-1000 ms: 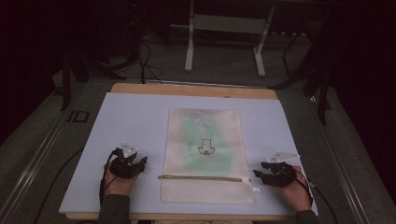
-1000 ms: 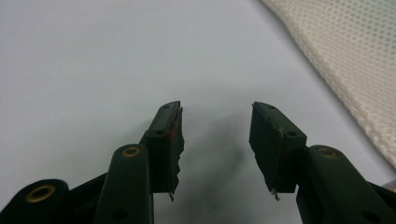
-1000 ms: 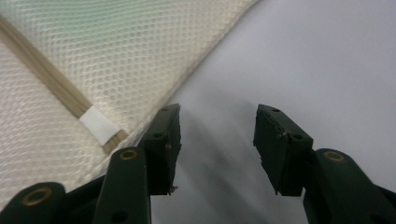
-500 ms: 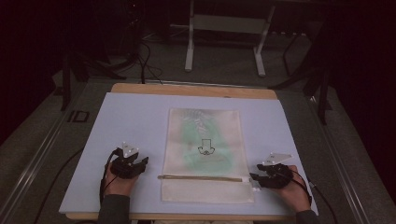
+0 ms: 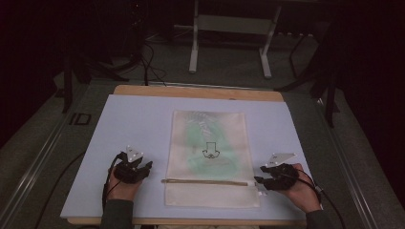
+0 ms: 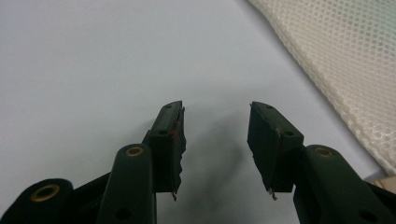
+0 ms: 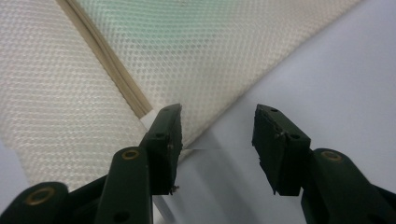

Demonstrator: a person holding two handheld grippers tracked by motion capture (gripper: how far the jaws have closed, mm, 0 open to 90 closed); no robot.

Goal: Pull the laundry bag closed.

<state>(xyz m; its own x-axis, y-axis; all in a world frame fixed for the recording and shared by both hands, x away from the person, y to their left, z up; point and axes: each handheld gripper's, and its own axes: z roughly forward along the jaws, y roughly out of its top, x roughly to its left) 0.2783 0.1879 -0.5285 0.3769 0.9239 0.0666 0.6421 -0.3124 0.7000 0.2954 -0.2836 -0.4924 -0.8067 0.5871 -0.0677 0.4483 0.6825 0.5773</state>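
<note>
High view: a pale mesh bag (image 5: 210, 157) lies flat near the middle of a light blue mat (image 5: 133, 119) that covers a wooden table (image 5: 191, 90), its long side running away from the person
Bag contents: a green shape shows through the mesh, with a small black drawing on the front; what it is cannot be told
Zipper (image 5: 205, 182): a tan strip that crosses the bag near its near end, running left to right
Left gripper (image 5: 138, 171): held in the person's left hand, low over the mat, just left of the bag and apart from it
Left gripper view: the 2 black jaws stand wide apart with bare mat between them and nothing held; the bag's edge (image 6: 345, 70) shows at the upper right, clear of both fingers (image 6: 170, 135)
Right gripper (image 5: 260, 180): held in the person's right hand at the bag's right edge, level with the zipper's right end
Right gripper view: the 2 jaws are spread wide and grip nothing; the mesh bag (image 7: 210, 51) fills the upper left, the zipper (image 7: 112, 70) runs down to the left finger (image 7: 166, 140), and the bag's edge passes between the jaws
Contact: whether the right gripper's fingers touch the bag cannot be told
Floor (image 5: 38, 143): grey, dim, with cables and a metal stand beyond the table
</note>
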